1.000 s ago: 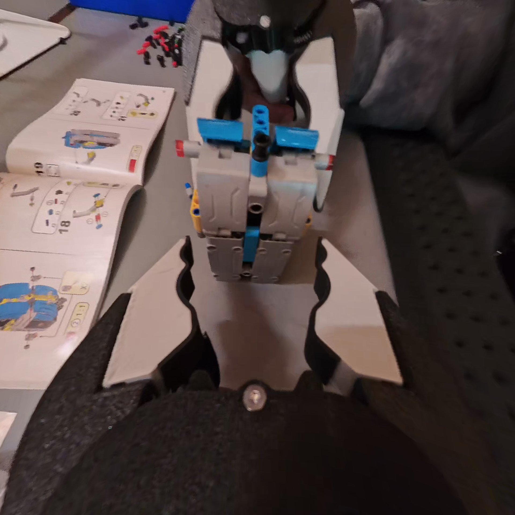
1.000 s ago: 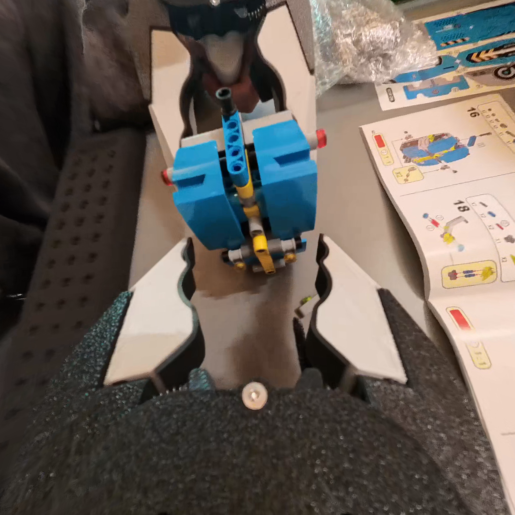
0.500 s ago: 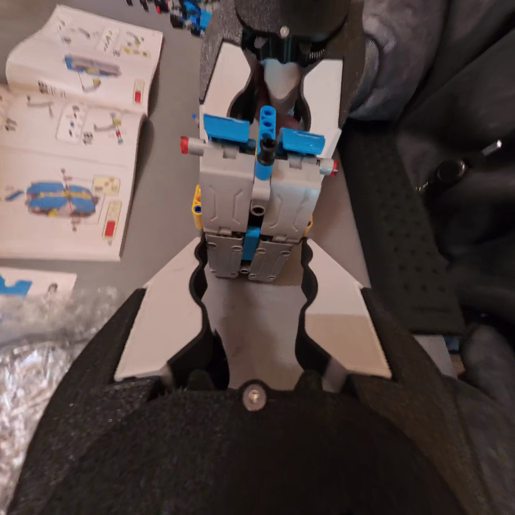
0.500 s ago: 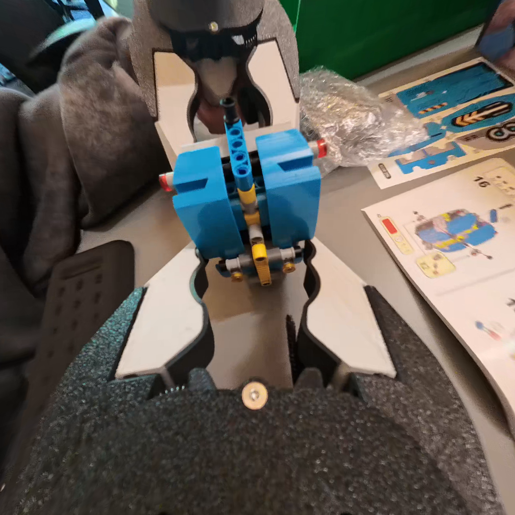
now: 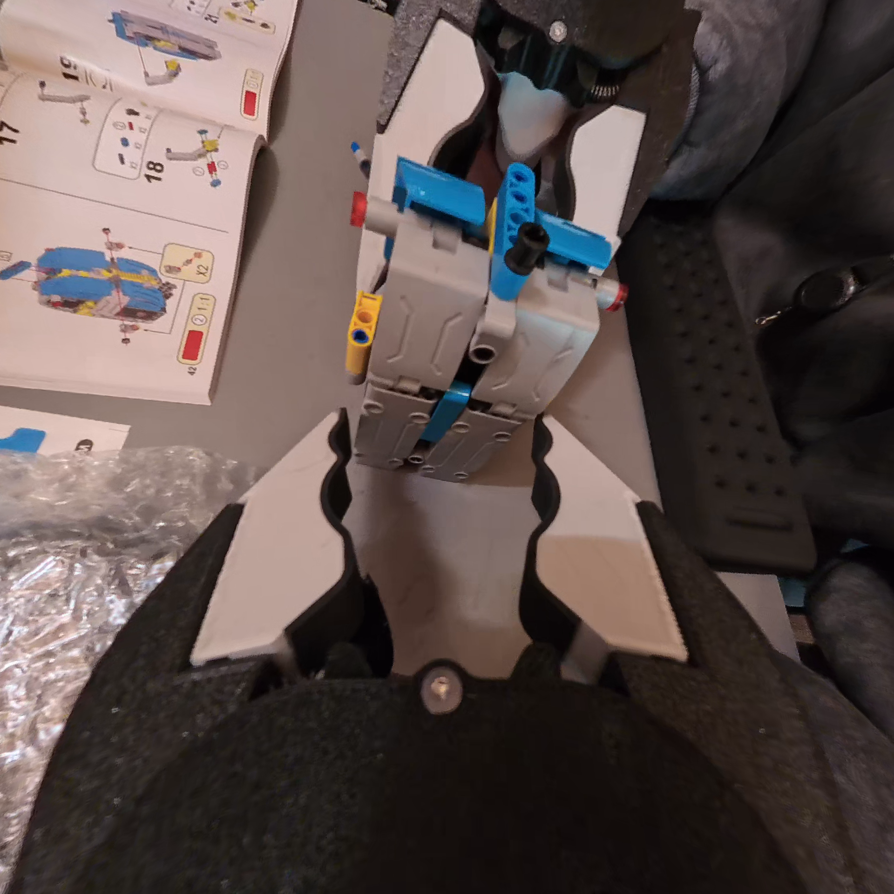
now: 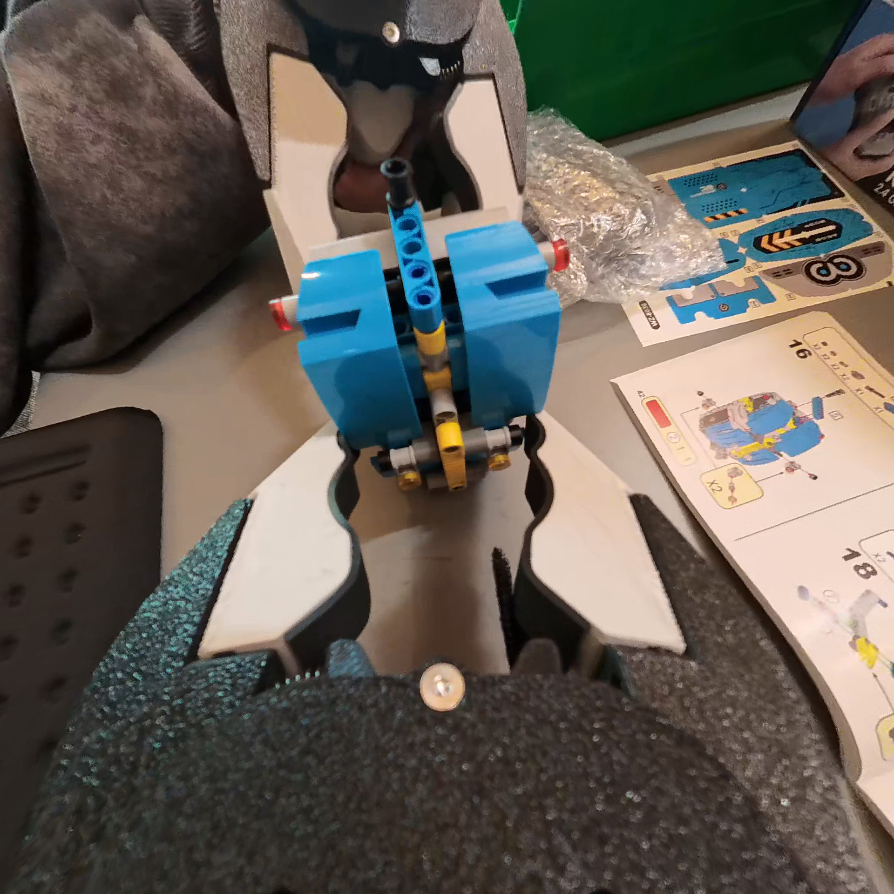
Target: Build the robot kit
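Note:
A brick model is held in the air between my two grippers, which face each other. The left wrist view shows its grey panels [image 5: 435,329], the right wrist view its blue panels [image 6: 358,367]. A blue beam with a black pin [image 6: 394,176] sticks out of the top. My right gripper [image 6: 438,430] is shut on the end with the yellow and grey axle parts; it also shows in the left wrist view [image 5: 498,193]. My left gripper [image 5: 439,423] stands around the grey end with small gaps on both sides; the model sits tilted between its jaws.
An open instruction booklet [image 5: 121,217] lies on the grey table [image 5: 290,290]; it also shows in the right wrist view [image 6: 774,459]. Nearby are a sticker sheet [image 6: 774,251], a crumpled plastic bag [image 5: 72,556], a black perforated mat [image 5: 725,387] and a green box [image 6: 677,58]. My left and right fingertips are right by each other.
Both grippers closed in around the model's ends. The model has since tilted with the right gripper, and the left jaws have widened slightly.

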`<state>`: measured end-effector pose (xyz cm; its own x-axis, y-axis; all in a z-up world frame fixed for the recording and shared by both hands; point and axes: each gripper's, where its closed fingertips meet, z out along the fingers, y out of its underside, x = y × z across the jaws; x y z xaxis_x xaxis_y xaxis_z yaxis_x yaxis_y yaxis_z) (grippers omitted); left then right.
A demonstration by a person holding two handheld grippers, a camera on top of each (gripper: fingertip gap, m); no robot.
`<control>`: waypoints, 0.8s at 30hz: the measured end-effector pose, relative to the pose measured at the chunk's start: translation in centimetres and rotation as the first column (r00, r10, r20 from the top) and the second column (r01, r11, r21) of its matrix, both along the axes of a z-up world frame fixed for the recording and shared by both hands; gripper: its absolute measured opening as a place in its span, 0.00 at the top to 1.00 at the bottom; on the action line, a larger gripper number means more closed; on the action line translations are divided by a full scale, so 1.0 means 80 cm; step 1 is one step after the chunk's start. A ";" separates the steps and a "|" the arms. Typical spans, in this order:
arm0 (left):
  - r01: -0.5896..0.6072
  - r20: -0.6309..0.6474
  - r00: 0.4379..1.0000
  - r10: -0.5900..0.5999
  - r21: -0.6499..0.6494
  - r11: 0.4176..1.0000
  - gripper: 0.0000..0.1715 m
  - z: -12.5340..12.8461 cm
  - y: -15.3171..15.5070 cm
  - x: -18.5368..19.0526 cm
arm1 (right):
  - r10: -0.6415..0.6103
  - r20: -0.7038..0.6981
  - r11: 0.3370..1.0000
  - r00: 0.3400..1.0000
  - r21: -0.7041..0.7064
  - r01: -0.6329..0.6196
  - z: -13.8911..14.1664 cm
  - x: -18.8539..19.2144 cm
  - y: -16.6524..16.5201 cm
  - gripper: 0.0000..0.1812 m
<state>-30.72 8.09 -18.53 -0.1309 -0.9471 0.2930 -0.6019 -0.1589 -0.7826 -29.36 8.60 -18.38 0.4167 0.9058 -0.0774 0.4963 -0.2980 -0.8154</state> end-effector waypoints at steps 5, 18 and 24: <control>-0.008 0.039 0.999 0.008 -0.002 1.000 0.57 0.009 0.000 0.000 | 0.022 -0.027 1.000 0.999 -0.014 -0.022 0.004 0.000 -0.008 0.57; -0.010 0.055 0.998 0.009 0.009 1.000 0.58 0.009 0.000 0.003 | 0.013 -0.007 1.000 1.000 -0.014 -0.013 -0.001 0.003 -0.010 0.53; -0.007 0.066 0.998 0.007 0.007 1.000 0.59 0.008 0.001 0.002 | 0.014 0.028 1.000 1.000 0.012 -0.015 -0.003 0.010 -0.014 0.53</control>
<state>-30.58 8.14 -17.91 -0.1429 -0.9502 0.2769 -0.5479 -0.1571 -0.8217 -28.59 7.49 -18.64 0.4053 0.9125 -0.0550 0.5231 -0.2809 -0.8047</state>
